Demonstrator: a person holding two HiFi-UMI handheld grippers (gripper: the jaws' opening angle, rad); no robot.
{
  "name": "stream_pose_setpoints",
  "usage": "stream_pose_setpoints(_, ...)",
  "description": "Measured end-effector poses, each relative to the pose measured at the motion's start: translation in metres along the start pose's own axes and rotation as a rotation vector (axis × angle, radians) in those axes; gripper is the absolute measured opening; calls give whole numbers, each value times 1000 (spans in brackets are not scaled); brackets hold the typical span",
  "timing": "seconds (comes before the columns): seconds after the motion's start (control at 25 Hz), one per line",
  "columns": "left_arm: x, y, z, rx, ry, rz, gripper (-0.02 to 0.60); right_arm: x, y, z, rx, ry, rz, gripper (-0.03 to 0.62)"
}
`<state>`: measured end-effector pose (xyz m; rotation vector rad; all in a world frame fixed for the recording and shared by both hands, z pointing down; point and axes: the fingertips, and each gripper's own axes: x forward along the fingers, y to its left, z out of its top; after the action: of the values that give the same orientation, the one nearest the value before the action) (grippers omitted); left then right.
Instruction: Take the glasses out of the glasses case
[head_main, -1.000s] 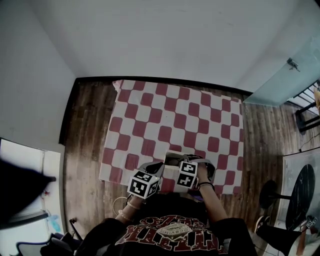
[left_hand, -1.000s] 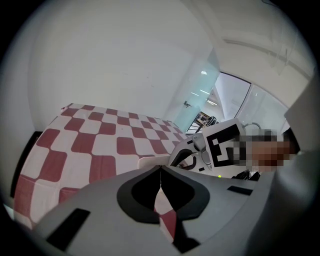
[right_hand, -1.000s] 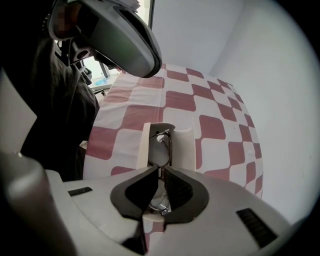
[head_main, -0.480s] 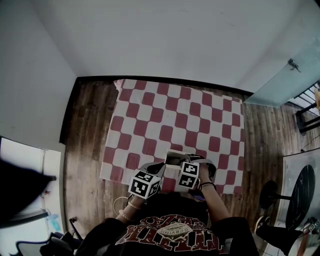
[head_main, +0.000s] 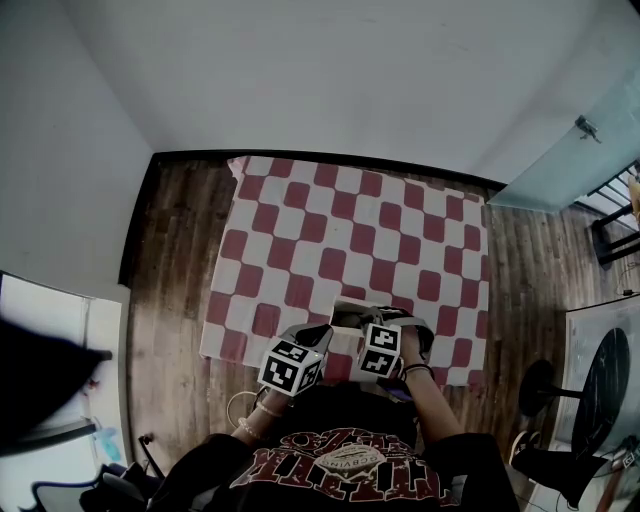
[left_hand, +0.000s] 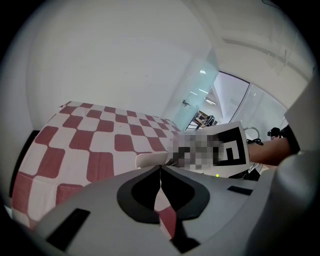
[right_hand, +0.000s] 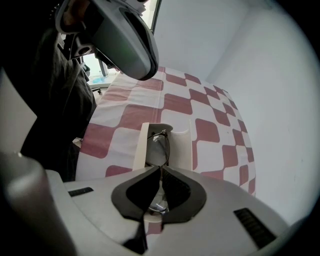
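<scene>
At case (right_hand: 183, 150) | glasses (right_hand: 161, 143) pinched between right gripper (right_hand: 160, 169) jaws

Head view steeply down; gripper views low, close; all share checkered cloth (head_main: 300, 240), glasses case (head_main: 349, 312).

In the right gripper view, the fingers (right_hand: 137, 192) of the right gripper (right_hand: 160, 168) are covering the near end of the glasses case (right_hand: 185, 146) and the lower rim of the glasses (right_hand: 159, 147). Only a bit of lens is showing behind the tips. In the left gripper view, the left gripper (left_hand: 160, 168) is blocking all but one pale edge of the case. In the head view, both marker cubes are hiding most of the case. The glasses are too small to tell there, and the person's arms are covering the near edge of the desk (head_main: 300, 230).
</scene>
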<state>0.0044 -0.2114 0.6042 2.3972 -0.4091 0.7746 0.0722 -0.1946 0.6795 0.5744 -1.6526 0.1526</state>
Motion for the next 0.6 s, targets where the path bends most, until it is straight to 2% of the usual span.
stream_pose_setpoints(0.6, 3, 2, -13, -38, 29, -15, 11, -5, -4, -1, 28, -8, -24, 30)
